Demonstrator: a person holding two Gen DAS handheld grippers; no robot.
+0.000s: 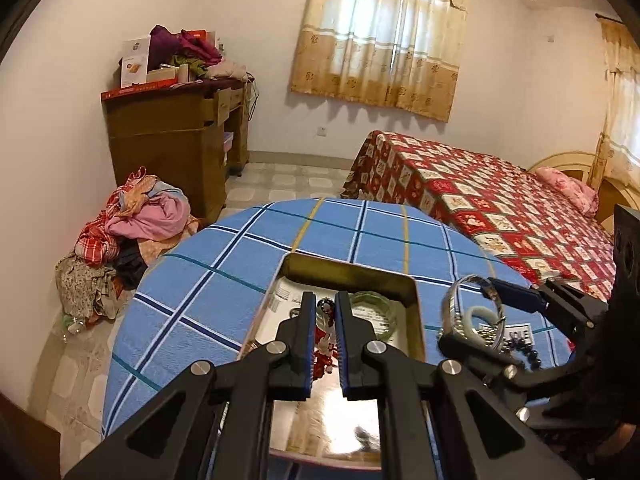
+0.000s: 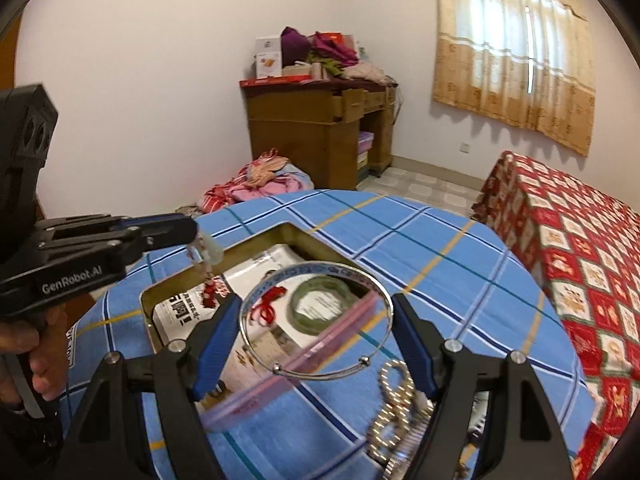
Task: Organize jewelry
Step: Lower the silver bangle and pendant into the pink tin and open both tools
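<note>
My left gripper point(image 1: 323, 300) is shut on a red beaded string point(image 1: 325, 346) that hangs over the gold metal box point(image 1: 352, 270); it also shows in the right wrist view point(image 2: 206, 252). My right gripper point(image 2: 316, 310) is shut on a silver bangle point(image 2: 316, 322), held by its sides above the table, with a clear pink-edged bag point(image 2: 288, 376) behind it. The right gripper point(image 1: 490, 294) shows beside the box with the bangle point(image 1: 472, 308). A green bangle point(image 2: 322, 300) and a red cord point(image 2: 270, 306) lie in the box point(image 2: 256, 240).
The round table point(image 1: 208, 280) has a blue plaid cloth. A pearl necklace point(image 2: 392, 412) and dark beads point(image 1: 524, 350) lie on it right of the box. A bed point(image 1: 500, 216), a wooden desk point(image 1: 172, 136) and a clothes pile point(image 1: 120, 240) stand beyond.
</note>
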